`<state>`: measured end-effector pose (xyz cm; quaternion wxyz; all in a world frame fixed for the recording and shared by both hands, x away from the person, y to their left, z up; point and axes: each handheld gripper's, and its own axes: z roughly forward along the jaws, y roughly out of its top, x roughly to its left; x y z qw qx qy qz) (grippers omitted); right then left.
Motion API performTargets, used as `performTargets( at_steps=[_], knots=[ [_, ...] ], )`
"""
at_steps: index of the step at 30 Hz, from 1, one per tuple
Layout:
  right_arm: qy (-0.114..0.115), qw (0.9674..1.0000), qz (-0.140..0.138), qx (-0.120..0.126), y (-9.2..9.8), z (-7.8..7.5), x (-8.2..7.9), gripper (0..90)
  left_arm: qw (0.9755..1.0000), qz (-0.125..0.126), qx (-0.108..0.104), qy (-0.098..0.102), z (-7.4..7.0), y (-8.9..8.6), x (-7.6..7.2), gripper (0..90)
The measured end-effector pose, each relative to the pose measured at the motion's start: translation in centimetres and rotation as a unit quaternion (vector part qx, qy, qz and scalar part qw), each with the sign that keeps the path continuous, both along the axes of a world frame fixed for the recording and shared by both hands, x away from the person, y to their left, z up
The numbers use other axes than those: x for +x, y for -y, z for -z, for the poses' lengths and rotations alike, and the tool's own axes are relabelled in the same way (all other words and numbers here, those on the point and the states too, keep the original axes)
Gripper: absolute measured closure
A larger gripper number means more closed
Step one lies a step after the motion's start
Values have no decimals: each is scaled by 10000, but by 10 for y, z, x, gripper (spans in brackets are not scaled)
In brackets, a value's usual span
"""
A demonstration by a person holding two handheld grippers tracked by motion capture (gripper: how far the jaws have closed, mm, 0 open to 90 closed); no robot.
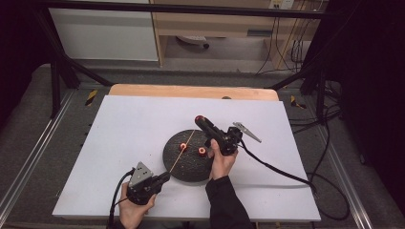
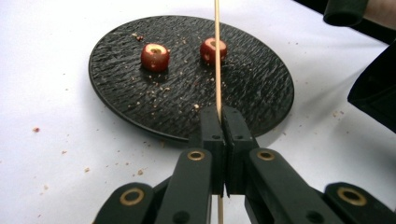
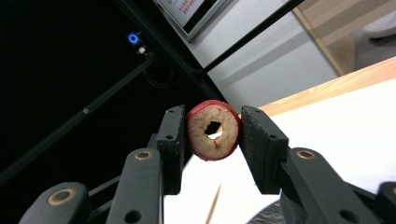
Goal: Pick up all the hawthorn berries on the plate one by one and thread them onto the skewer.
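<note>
The left tool (image 2: 223, 122) was clamped on a bare wooden skewer (image 2: 217, 56) over the black plate (image 2: 261, 88) mid-table. The right tool (image 3: 214, 133) gripped one cored fruit ring (image 3: 213, 130), raised toward the table's far edge, unthreaded. Two fruit pieces (image 2: 155, 56) remained on the plate.

In the left gripper view, the thin wooden skewer (image 2: 217, 60) runs off the top edge, and its lower stretch is hidden between the closed jaws of the left hand-held gripper (image 2: 223, 122). A black sleeve (image 2: 373, 93) is cut off at the right edge. In the right gripper view, the round black textured plate (image 3: 268, 215) is only a sliver at the bottom edge, and the skewer's tip is blurred.
</note>
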<state>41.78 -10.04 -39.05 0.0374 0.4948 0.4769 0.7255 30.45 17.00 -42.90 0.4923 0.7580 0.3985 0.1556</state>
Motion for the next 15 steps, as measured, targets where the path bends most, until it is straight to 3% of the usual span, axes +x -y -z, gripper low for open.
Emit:
performTargets(
  at_steps=[5,10,15],
  knots=[
    [-131,9994,-84,312,1,-3,-1,618,9997,58,-191,105,-2,3,-1,884],
    [-253,9978,-163,591,2,-5,-1,618,9994,93,-249,203,-3,7,-3,884],
    [-179,9981,-190,557,4,-8,-3,618,9990,108,-386,203,-6,3,-4,884]
  ],
)
